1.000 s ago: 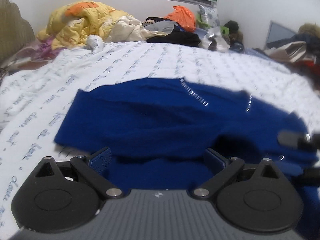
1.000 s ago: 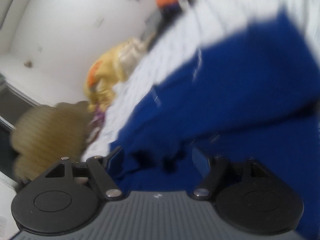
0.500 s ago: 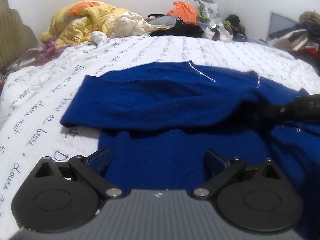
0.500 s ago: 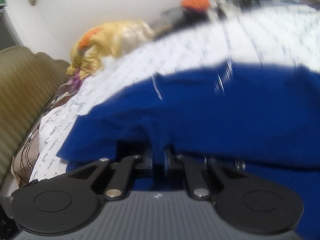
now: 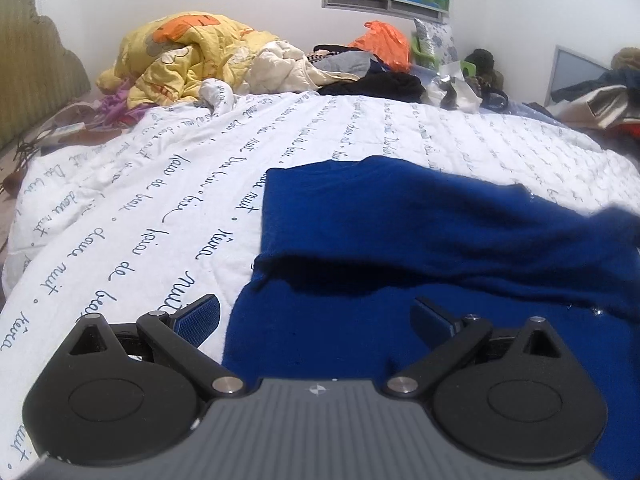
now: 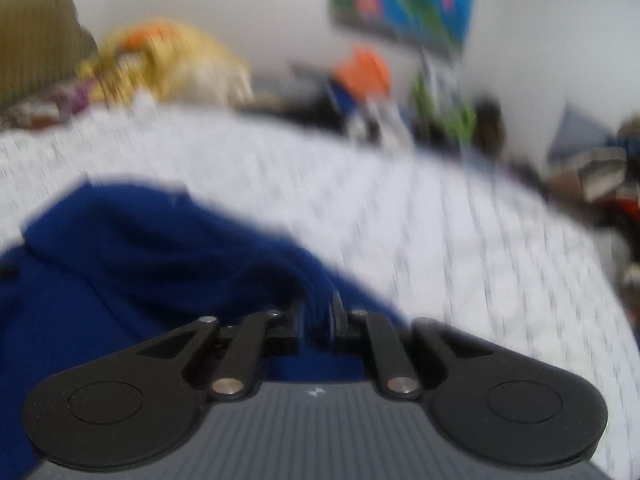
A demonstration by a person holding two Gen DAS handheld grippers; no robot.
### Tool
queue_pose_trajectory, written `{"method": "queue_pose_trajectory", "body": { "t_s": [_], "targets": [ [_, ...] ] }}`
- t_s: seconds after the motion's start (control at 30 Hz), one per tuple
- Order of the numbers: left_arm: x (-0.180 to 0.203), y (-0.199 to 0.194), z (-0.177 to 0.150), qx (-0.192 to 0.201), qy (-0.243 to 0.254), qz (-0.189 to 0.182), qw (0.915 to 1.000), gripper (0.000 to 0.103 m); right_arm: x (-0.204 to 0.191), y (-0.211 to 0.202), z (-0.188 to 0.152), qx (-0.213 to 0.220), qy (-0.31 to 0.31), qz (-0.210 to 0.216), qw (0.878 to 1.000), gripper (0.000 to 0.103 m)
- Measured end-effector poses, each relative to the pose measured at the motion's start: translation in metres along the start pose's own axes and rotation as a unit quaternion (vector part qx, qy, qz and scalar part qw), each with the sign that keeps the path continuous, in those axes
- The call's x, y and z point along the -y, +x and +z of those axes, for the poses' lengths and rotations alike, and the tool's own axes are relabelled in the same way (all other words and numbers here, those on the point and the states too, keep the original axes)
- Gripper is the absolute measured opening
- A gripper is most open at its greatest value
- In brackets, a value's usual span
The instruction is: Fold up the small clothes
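A dark blue garment (image 5: 400,236) lies on the white bedspread, partly folded over itself, with a flap across its middle. My left gripper (image 5: 316,314) is open and empty, low over the garment's near left edge. In the blurred right wrist view, my right gripper (image 6: 318,312) is shut on a pinched fold of the blue garment (image 6: 132,264) and holds it up at the cloth's right side.
The white bedspread (image 5: 140,216) with blue script covers the bed. A yellow quilt (image 5: 188,56), an orange bag (image 5: 384,44) and dark clothes are piled at the far edge. More clutter lies at the right. A padded headboard (image 5: 36,76) stands at the left.
My right gripper has closed on the garment and swung right with it, out of the left wrist view. The blue cloth now lies further right. My left gripper stayed open.
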State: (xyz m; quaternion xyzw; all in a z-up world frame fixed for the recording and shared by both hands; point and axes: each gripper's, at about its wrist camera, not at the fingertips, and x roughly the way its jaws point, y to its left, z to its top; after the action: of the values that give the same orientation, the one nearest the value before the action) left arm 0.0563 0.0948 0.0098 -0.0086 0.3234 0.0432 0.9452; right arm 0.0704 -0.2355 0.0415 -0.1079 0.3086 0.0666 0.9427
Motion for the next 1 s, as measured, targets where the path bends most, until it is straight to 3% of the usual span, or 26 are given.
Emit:
{"method": "queue_pose_trajectory", "body": {
  "t_s": [0.1, 0.13, 0.2, 0.3, 0.37, 0.5, 0.6, 0.73, 0.77, 0.83, 0.93, 1.0],
  "targets": [
    [0.005, 0.003, 0.001, -0.003, 0.008, 0.001, 1.0000, 0.100, 0.016, 0.009, -0.012, -0.018, 0.042, -0.059, 0.997, 0.040],
    [0.006, 0.005, 0.001, -0.004, 0.011, 0.003, 0.9999, 0.100, 0.022, 0.006, -0.012, -0.009, 0.065, -0.077, 0.995, 0.053],
    [0.009, 0.008, 0.003, -0.005, 0.018, 0.006, 0.9998, 0.100, 0.029, -0.001, -0.008, 0.024, 0.106, -0.087, 0.990, 0.061],
    [0.011, 0.013, 0.006, 0.001, 0.028, 0.018, 0.9995, 0.100, 0.022, 0.003, 0.005, 0.047, 0.119, -0.045, 0.991, 0.061],
    [0.008, 0.016, 0.010, 0.007, 0.026, 0.029, 0.9992, 0.102, 0.013, 0.020, 0.012, 0.040, 0.110, -0.008, 0.993, 0.061],
    [-0.008, 0.032, 0.017, 0.003, 0.023, 0.066, 0.9975, 0.103, 0.006, 0.055, -0.004, -0.042, 0.108, 0.044, 0.992, 0.061],
    [-0.023, 0.044, 0.026, 0.000, 0.014, 0.101, 0.9948, 0.103, 0.002, 0.056, -0.022, -0.061, 0.086, 0.017, 0.994, 0.061],
    [-0.045, 0.052, 0.035, -0.011, -0.029, 0.127, 0.9914, 0.103, 0.002, 0.030, -0.022, -0.017, 0.111, 0.005, 0.994, 0.061],
    [-0.049, 0.052, 0.035, -0.012, -0.039, 0.127, 0.9910, 0.103, 0.001, 0.026, -0.019, -0.010, 0.110, 0.017, 0.994, 0.061],
    [-0.054, 0.048, 0.034, -0.016, -0.047, 0.130, 0.9903, 0.103, -0.008, 0.029, -0.018, -0.019, 0.087, 0.036, 0.995, 0.072],
    [-0.057, 0.035, 0.027, -0.030, -0.034, 0.122, 0.9915, 0.102, -0.021, 0.040, -0.030, -0.051, 0.043, -0.028, 0.997, 0.073],
    [-0.057, 0.019, 0.019, -0.029, -0.023, 0.084, 0.9958, 0.103, -0.019, 0.025, -0.039, -0.035, 0.048, -0.041, 0.997, 0.073]
  ]
}}
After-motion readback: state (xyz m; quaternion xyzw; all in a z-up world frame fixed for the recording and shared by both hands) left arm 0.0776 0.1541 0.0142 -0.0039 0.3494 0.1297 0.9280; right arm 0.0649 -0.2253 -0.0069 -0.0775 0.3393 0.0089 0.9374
